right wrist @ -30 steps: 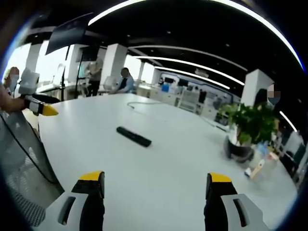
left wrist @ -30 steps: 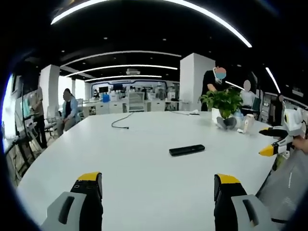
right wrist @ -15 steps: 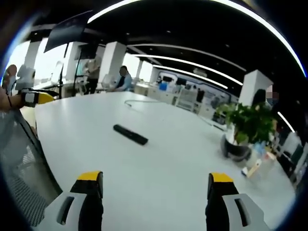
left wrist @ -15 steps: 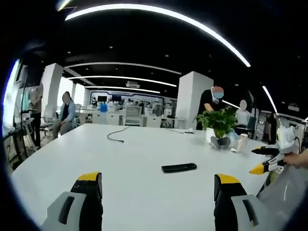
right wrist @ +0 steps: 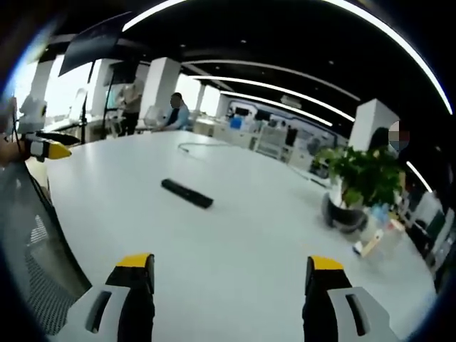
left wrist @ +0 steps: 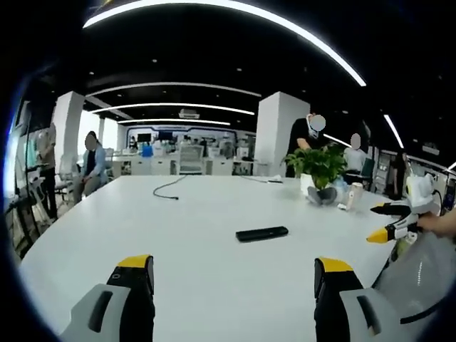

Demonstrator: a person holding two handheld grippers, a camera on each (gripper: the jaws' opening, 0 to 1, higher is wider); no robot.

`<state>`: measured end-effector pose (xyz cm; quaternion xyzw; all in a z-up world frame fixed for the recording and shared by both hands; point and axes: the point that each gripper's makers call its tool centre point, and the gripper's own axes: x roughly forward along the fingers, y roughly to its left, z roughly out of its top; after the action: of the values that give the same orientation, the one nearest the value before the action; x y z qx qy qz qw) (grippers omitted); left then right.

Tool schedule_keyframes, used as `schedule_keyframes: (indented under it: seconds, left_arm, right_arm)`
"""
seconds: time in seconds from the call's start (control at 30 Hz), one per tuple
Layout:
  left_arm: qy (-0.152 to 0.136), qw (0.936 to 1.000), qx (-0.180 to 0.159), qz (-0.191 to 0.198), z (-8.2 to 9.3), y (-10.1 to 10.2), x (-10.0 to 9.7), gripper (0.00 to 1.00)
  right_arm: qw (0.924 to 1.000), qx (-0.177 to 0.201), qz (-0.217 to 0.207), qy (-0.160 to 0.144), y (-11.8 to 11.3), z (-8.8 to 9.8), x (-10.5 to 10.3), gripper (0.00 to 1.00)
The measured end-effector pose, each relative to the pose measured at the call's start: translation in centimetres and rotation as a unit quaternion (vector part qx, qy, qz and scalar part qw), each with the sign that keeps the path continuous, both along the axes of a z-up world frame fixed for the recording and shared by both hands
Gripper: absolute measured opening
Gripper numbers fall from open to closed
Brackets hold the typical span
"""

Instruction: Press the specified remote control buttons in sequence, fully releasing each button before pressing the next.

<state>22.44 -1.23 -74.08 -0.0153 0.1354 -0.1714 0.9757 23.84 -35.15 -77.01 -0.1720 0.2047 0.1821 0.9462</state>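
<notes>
Black remote control [left wrist: 262,233] lies flat on the white table [left wrist: 178,235], out in the open middle of it, nothing touching it. Left gripper [left wrist: 234,274] hangs over the near edge, well short of the remote, yellow-tipped jaws spread wide and gripping nothing. Over in the right gripper view, the same remote [right wrist: 187,193] sits ahead and to the left of the right gripper [right wrist: 233,274], which is also held wide apart, bare table between its jaws. Beyond the remote, a potted plant [left wrist: 318,171] stands on the far right part of the table, a small pale bottle [left wrist: 352,197] just beside it. A loose dark cable [left wrist: 165,189] trails on the tabletop well past the remote, on the far left. The right gripper's yellow tip [left wrist: 385,232] pokes in off to the right of the remote, apart from it
</notes>
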Motion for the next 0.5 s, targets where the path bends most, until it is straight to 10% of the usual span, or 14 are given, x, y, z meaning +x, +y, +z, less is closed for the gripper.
schedule_keyframes:
  seconds: [0.5]
  left_arm:
    - [0.001,0.9981,0.058,0.023,-0.5,1.4,0.1,0.99]
  right_arm:
    - [0.9988,0.024,-0.039,0.016,-1.6,-0.5,-0.1,0.81]
